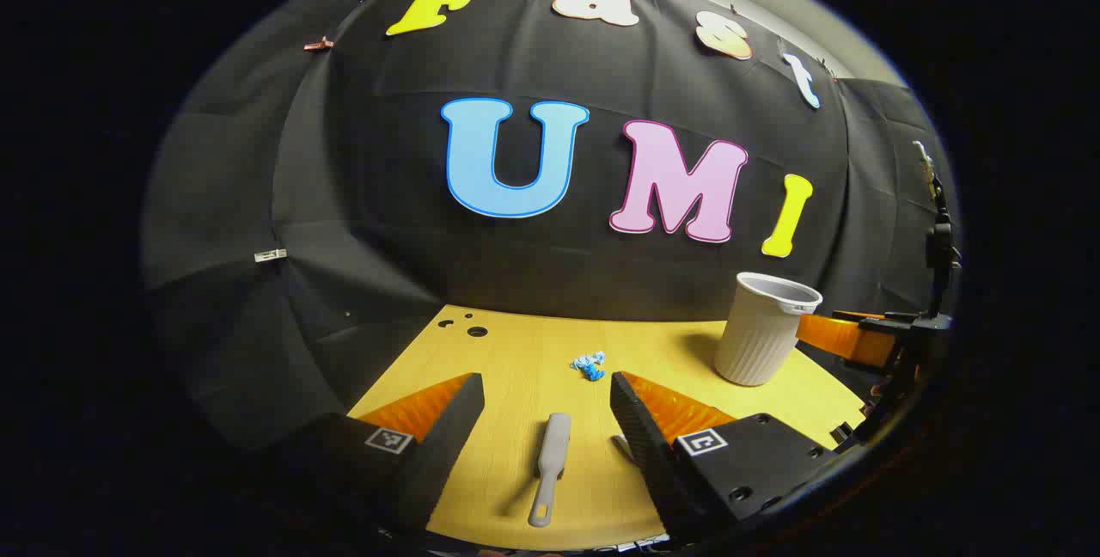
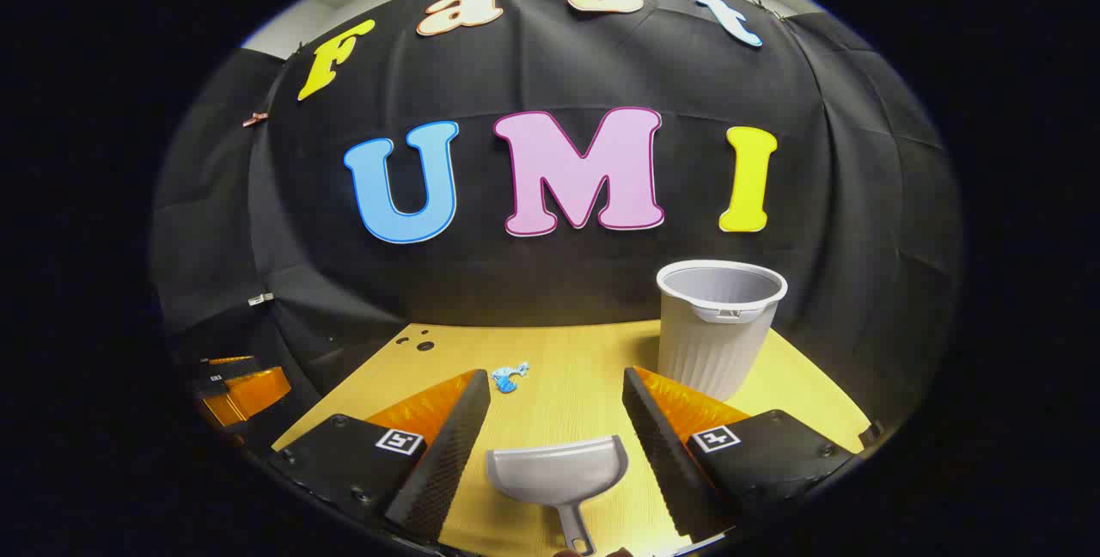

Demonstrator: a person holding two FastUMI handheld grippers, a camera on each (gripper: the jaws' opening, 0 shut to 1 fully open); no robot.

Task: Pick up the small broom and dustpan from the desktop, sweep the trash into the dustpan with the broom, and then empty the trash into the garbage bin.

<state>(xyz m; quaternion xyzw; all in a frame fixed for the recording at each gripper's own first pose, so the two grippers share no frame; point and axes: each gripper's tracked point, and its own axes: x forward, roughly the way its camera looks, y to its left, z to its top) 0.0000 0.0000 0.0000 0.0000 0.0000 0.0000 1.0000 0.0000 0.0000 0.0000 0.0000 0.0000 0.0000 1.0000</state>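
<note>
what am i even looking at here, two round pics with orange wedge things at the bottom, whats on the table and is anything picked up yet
Each picture comes from a camera riding on a hand-held two-finger gripper. The orange-and-black wedges are its fingers. The left gripper is open above a small grey broom lying on the yellow table. The right gripper is open over a grey dustpan. Farther back lie a blue scrap of trash and a white ribbed bin. Nothing is held yet.

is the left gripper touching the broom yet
Apart. In the left gripper view the broom lies flat on the desktop between the open fingers of the left gripper, with bare wood showing on both sides of it.
</note>
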